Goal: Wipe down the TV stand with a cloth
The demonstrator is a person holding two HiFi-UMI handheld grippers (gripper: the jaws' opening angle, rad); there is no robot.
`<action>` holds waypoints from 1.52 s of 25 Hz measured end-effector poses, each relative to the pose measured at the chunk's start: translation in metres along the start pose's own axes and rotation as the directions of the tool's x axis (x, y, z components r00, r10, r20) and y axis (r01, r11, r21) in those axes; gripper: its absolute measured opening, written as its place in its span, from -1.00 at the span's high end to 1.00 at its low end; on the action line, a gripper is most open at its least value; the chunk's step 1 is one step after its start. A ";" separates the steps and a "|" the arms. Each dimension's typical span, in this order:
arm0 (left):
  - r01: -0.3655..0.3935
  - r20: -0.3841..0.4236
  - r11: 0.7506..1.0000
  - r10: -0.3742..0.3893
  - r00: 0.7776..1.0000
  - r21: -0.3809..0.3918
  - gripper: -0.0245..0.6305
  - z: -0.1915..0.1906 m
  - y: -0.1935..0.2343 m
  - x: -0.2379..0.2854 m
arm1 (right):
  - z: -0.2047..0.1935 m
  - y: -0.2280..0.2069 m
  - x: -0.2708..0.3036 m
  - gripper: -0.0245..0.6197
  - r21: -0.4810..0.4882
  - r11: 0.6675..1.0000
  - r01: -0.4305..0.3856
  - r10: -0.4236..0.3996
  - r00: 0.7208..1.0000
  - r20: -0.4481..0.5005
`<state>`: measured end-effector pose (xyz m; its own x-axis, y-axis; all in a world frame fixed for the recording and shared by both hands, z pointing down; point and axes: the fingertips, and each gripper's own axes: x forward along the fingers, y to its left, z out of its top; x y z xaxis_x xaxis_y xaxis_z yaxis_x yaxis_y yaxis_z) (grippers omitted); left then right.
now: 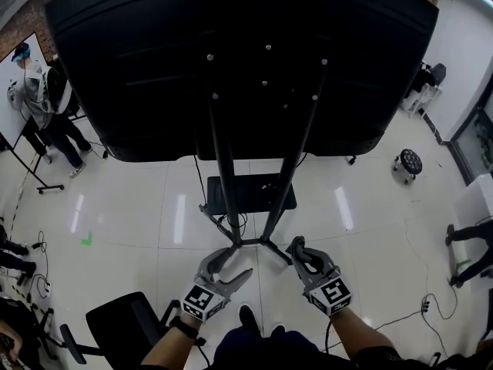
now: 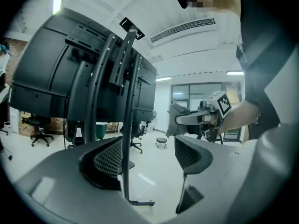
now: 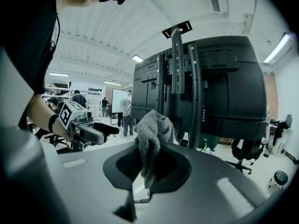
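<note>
Right gripper jaws clamp a grey cloth; left gripper jaws apart near TV stand on glossy white floor.

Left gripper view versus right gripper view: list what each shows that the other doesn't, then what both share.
Only the left gripper view: a stand post showing in the gap of the open left gripper, and a stool. Only the right gripper view: a whiteboard and people standing near it. Both: the TV, seen from its black back, and the grey cloth clamped in the right gripper.
</note>
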<state>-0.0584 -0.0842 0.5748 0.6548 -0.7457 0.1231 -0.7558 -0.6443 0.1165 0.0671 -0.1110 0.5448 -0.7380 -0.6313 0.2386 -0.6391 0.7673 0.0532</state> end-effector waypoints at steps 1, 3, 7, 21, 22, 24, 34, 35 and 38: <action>-0.003 0.013 1.000 0.003 1.000 0.008 -0.21 0.008 -0.007 -0.005 | 0.006 0.004 -0.009 0.85 0.009 1.000 -0.003 0.003 1.000 0.017; -0.007 0.032 1.000 0.006 0.999 0.028 -0.21 0.023 -0.024 -0.017 | 0.015 0.016 -0.027 0.85 0.022 1.000 -0.017 0.016 0.999 0.046; -0.042 0.056 0.998 0.040 0.998 0.037 -0.21 0.032 -0.060 -0.043 | 0.016 0.044 -0.062 0.85 0.001 0.998 -0.061 0.061 0.995 0.077; -0.107 0.084 0.994 0.104 0.991 0.029 -0.20 0.041 -0.214 -0.105 | 0.028 0.101 -0.204 0.86 -0.016 0.989 -0.145 0.146 0.975 0.165; -0.108 0.089 0.994 0.104 0.991 0.034 -0.20 0.043 -0.219 -0.108 | 0.033 0.104 -0.212 0.86 -0.020 0.989 -0.145 0.146 0.973 0.181; -0.111 0.097 0.993 0.107 0.990 0.035 -0.19 0.050 -0.226 -0.113 | 0.042 0.104 -0.225 0.86 -0.034 0.990 -0.137 0.141 0.967 0.212; -0.098 0.107 0.992 0.089 0.990 0.083 -0.19 0.073 -0.248 -0.136 | 0.055 0.119 -0.253 0.86 -0.043 0.994 -0.098 0.106 0.958 0.266; -0.095 0.105 0.992 0.087 0.991 0.077 -0.19 0.073 -0.249 -0.139 | 0.056 0.122 -0.254 0.86 -0.050 0.994 -0.097 0.107 0.958 0.267; -0.089 0.099 0.993 0.081 0.992 0.074 -0.19 0.069 -0.252 -0.150 | 0.061 0.132 -0.258 0.86 -0.059 0.994 -0.092 0.105 0.956 0.274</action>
<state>0.0337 0.1781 0.4591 0.5871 -0.8088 0.0342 -0.8095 -0.5862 0.0321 0.1601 0.1459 0.4309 -0.8319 -0.5540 -0.0318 -0.5544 0.8276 0.0880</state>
